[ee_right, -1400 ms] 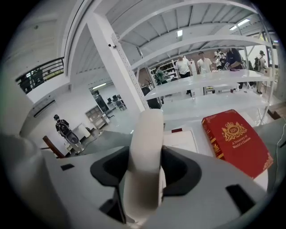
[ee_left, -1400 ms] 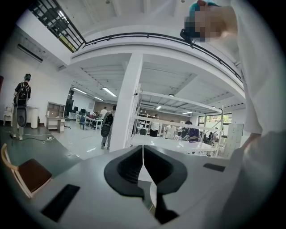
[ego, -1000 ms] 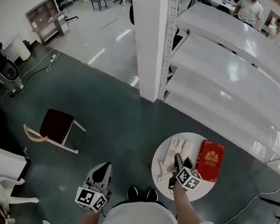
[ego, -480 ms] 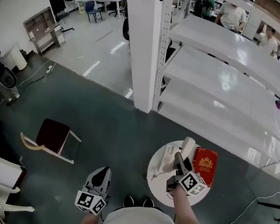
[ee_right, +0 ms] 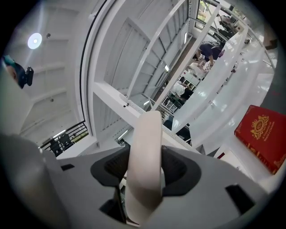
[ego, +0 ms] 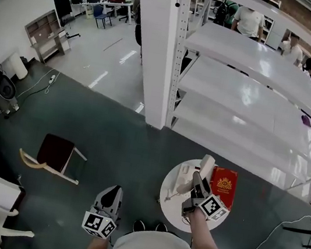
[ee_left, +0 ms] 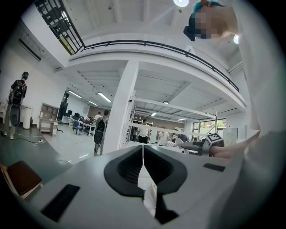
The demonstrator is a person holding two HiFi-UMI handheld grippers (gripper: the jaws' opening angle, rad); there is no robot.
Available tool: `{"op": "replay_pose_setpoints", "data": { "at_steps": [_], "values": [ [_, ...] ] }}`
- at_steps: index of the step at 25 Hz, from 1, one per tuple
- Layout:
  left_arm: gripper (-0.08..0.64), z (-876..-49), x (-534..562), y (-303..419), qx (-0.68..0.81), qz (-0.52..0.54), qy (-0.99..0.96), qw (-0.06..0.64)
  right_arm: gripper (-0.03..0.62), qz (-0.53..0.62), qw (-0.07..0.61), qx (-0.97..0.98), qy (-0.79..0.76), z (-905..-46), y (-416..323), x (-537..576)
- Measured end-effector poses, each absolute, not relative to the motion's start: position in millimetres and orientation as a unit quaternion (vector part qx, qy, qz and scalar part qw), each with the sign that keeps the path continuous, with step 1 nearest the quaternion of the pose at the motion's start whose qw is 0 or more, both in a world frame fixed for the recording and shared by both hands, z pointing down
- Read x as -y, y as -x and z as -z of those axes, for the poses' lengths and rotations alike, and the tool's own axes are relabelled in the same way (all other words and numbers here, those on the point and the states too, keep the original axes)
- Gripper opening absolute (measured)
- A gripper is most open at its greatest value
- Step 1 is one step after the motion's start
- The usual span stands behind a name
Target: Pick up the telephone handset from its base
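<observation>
My right gripper [ego: 197,180] is shut on the cream telephone handset [ego: 208,163], which it holds up above the small round white table [ego: 172,205]. The handset fills the gap between the jaws in the right gripper view [ee_right: 145,165] and points away from the camera. On the table's left part sits the white phone base [ego: 183,176], apart from the handset. My left gripper [ego: 113,191] hangs low at the left, far from the table. Its jaws meet along a thin seam in the left gripper view [ee_left: 143,154], with nothing held.
A red book [ego: 222,186] lies on the table's right side, next to the base. White shelving [ego: 254,96] and a white column [ego: 154,44] stand behind the table. A tipped chair with a dark red seat [ego: 56,154] lies to the left. A cable [ego: 286,223] runs over the floor at the right.
My right gripper has risen with the handset, lifting it off the base until it stands clear above the table. The left gripper has stayed where it was.
</observation>
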State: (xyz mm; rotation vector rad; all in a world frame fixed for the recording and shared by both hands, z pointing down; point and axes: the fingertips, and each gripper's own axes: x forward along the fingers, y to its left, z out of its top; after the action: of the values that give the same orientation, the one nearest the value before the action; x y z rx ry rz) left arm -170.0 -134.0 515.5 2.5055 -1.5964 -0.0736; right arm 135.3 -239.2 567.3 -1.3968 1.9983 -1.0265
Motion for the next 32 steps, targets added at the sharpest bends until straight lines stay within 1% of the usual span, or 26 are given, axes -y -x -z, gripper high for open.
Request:
{"op": "replay_pose_setpoints", "data": {
  "at_steps": [16, 25, 32],
  "values": [
    [0.023, -516.1, 131.8, 171.0, 0.534, 0.019, -0.841, 0.084, 0.218, 0.390, 0.296, -0.717, 0.496, -562.5, -137.9, 240.0],
    [0.023, -515.9, 136.2, 167.7, 0.531, 0.017, -0.843, 0.084, 0.216, 0.411, 0.310, -0.698, 0.497, -569.1, -140.7, 240.9],
    [0.023, -516.6, 136.2, 166.2, 0.531, 0.014, -0.844, 0.082, 0.216, 0.397, 0.305, -0.710, 0.495, -567.2, -141.6, 241.6]
  ]
}}
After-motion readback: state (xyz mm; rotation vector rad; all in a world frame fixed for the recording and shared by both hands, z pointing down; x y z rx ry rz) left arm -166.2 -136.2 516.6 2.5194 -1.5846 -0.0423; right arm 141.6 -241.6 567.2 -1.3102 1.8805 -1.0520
